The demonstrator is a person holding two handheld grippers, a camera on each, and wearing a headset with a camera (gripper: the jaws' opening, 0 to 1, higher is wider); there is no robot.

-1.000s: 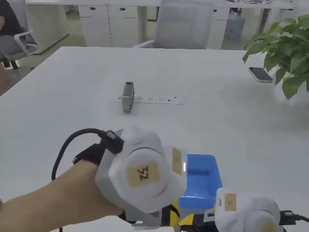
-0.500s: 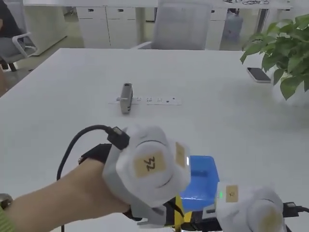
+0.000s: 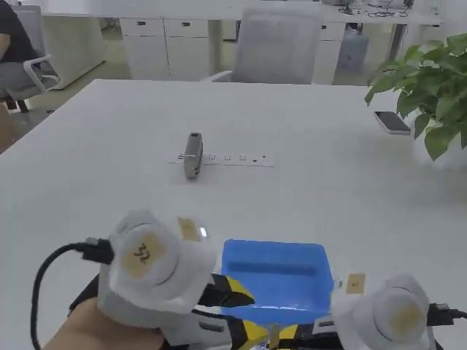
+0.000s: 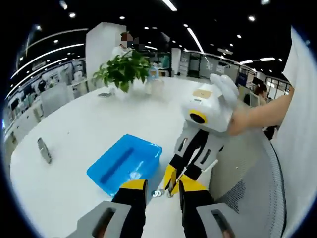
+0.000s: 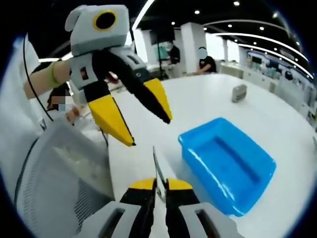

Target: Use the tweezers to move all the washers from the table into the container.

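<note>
- At the near edge of the table (image 3: 328,182), the right gripper (image 5: 156,187) has its jaws pinched together on the tweezers (image 5: 157,166), thin bright metal blades rising between them.
- Beside it the left gripper (image 5: 148,131) hangs with jaws spread wide, carrying nothing.
- These tweezers are probably stiff, springy and slick, so a firm hold behind the points suits them.
- Any washers would be tiny, light, flat and slippery, best pinched by the rim.
- One glinting speck (image 4: 157,194) lies just beside the blue container (image 4: 124,162). It is too small to call a washer.
</note>
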